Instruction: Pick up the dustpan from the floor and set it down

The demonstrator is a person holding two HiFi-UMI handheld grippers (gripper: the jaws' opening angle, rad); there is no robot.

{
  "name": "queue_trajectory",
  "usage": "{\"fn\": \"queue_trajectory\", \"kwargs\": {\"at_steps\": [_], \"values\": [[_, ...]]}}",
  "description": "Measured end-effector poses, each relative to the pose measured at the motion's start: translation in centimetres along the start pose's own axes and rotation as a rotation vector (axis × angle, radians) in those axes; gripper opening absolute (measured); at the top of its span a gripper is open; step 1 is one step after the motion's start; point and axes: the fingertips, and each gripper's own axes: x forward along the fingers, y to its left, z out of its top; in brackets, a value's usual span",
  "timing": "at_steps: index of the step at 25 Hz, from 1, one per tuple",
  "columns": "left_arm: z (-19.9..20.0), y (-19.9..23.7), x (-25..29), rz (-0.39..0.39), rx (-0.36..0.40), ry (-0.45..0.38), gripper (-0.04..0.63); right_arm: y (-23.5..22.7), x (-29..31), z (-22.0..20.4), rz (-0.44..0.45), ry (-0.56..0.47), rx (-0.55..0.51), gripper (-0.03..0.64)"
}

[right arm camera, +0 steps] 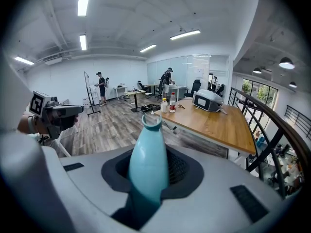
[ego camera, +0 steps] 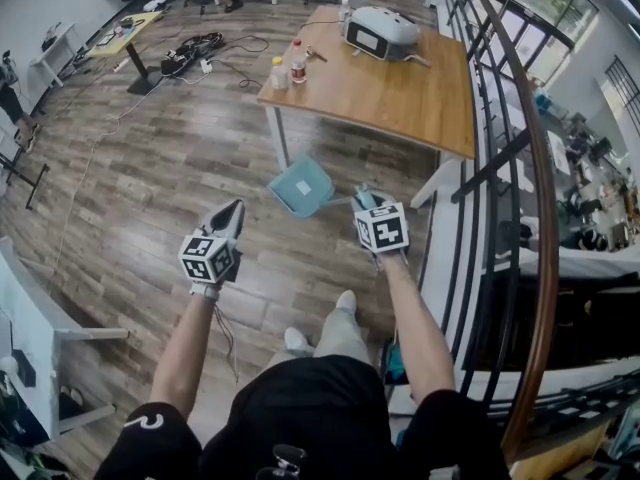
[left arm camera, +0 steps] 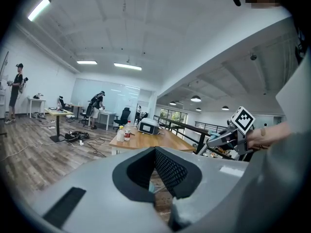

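The teal dustpan [ego camera: 301, 186] sticks out to the left of my right gripper [ego camera: 364, 200], over the wood floor by the table's near corner. Whether it touches the floor I cannot tell. In the right gripper view its teal handle [right arm camera: 148, 154] runs up between the jaws, and my right gripper [right arm camera: 151, 174] is shut on it. My left gripper [ego camera: 236, 209] is level with the right one, a little to the left of the dustpan and apart from it. In the left gripper view my left gripper [left arm camera: 154, 152] has its pads together with nothing between them.
A wooden table [ego camera: 410, 93] stands just ahead with two bottles [ego camera: 288, 68] and a grey device [ego camera: 380, 30] on it. A dark railing [ego camera: 525, 178] runs along the right. Cables [ego camera: 188, 56] lie on the floor far left. A white table [ego camera: 30, 333] is at the near left.
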Motion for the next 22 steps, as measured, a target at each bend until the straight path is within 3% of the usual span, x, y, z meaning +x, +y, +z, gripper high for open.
{"fn": "queue_trajectory", "kwargs": {"at_steps": [9,22], "values": [[-3.3,-0.1,1.9,-0.006,-0.033,0.051,-0.002,-1.0,3.0,-4.6,0.008,0.091,0.014,0.086],[-12.3,-0.6,5.1,-0.025,-0.090,0.158,-0.002,-0.7,8.3,-13.6,0.046,0.201,0.030,0.086]]}}
